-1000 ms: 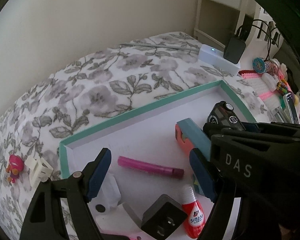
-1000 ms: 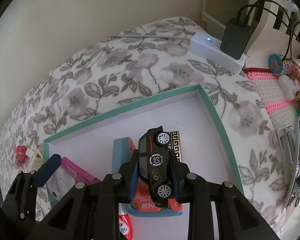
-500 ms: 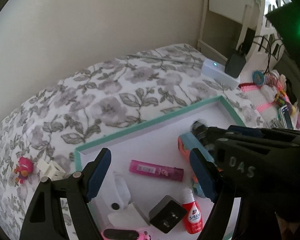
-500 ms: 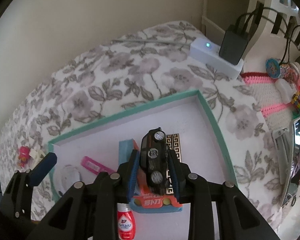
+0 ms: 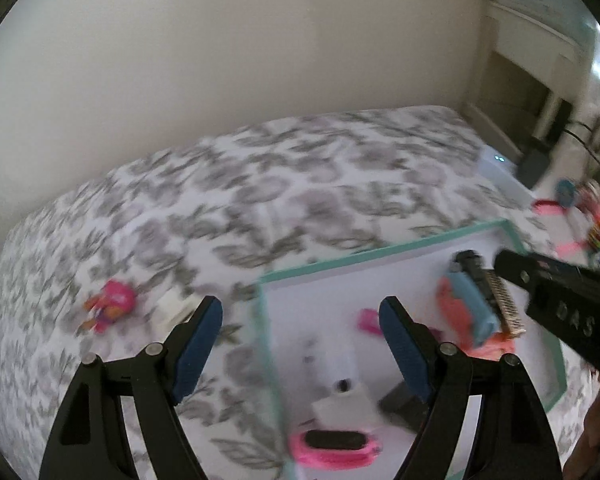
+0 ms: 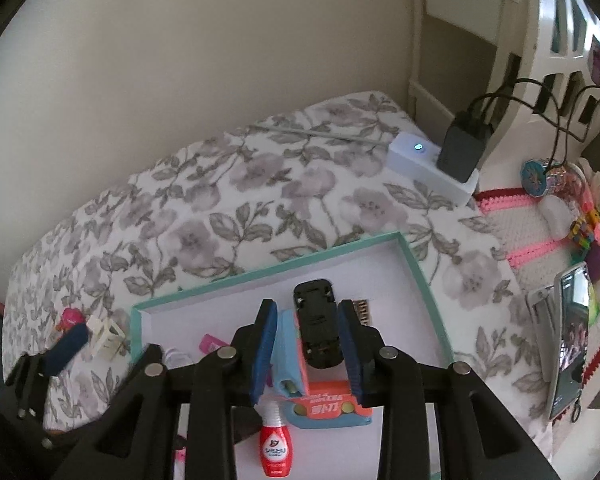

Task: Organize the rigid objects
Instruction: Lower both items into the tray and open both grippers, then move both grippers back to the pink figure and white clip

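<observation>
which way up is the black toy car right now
Upside down: the black toy car shows its flat underside and axles, lying in the teal-rimmed tray between the jaws of the right gripper.

Both tools are built the same: a matte black plastic frame of angular, strut-like links with triangular cut-outs, pinned together at round silver screw heads. Each finger of the left gripper (image 5: 300, 344) and of the right gripper (image 6: 306, 350) ends in a long, flat navy-blue pad with a slightly ribbed edge, set on the inner face of the black arm. From the left wrist view the side of the right tool's black body carries pale raised letters reading "DAS", with small dark screws beside them.
</observation>
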Tool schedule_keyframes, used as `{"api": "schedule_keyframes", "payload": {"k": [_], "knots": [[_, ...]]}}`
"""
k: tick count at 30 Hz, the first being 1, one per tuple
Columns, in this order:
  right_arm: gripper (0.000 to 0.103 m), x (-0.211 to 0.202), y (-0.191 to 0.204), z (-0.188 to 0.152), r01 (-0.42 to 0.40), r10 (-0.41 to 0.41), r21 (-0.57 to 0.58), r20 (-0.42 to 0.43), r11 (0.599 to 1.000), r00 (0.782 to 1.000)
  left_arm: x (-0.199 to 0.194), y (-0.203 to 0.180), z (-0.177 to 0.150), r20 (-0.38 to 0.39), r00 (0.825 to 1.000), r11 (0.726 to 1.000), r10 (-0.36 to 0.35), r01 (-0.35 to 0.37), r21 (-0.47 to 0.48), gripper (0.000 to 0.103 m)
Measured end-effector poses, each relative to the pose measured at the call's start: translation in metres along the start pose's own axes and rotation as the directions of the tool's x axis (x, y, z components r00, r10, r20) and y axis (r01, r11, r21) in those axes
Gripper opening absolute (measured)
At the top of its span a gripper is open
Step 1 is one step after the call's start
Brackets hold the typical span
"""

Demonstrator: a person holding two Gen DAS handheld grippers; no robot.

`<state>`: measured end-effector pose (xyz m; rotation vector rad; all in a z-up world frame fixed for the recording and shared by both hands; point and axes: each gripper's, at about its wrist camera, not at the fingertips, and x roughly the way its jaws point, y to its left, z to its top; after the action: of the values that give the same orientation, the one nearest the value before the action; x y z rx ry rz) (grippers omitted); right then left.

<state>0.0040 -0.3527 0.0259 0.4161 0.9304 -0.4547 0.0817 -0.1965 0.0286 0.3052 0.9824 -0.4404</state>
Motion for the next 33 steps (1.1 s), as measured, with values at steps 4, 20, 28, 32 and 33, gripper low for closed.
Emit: {"api": "schedule_keyframes", "payload": {"k": [4,20,28,32,33], "knots": [[0.035,0.010,0.020,-0.007,-0.007,0.005,-0.055,-0.029,0.998,1.000,0.008,0.035,-0.008,-0.045,0.997,0.993,0.057,-0.062,-0.098,0.081],[0.064,0.027,0.100,-0.029,-0.079,0.063,-0.204,-0.083,0.976,0.995,0.015,0.179,-0.049,-0.168,0.972,0.852,0.162,-0.224,-0.473,0.095],[0.073,0.030,0.133,-0.026,-0.140,0.128,-0.253,-0.065,0.957,0.990,0.024,0.209,-0.040,-0.117,0.986,0.849,0.119,-0.162,-0.502,0.096],[0.073,0.034,0.158,-0.024,-0.193,0.181,-0.278,-0.069,0.941,0.981,0.040,0.226,-0.039,-0.127,0.987,0.847,0.103,-0.153,-0.509,0.096],[0.073,0.037,0.166,-0.025,-0.213,0.199,-0.290,-0.078,0.933,0.977,0.042,0.227,-0.037,-0.124,0.987,0.850,0.101,-0.150,-0.504,0.096]]}}
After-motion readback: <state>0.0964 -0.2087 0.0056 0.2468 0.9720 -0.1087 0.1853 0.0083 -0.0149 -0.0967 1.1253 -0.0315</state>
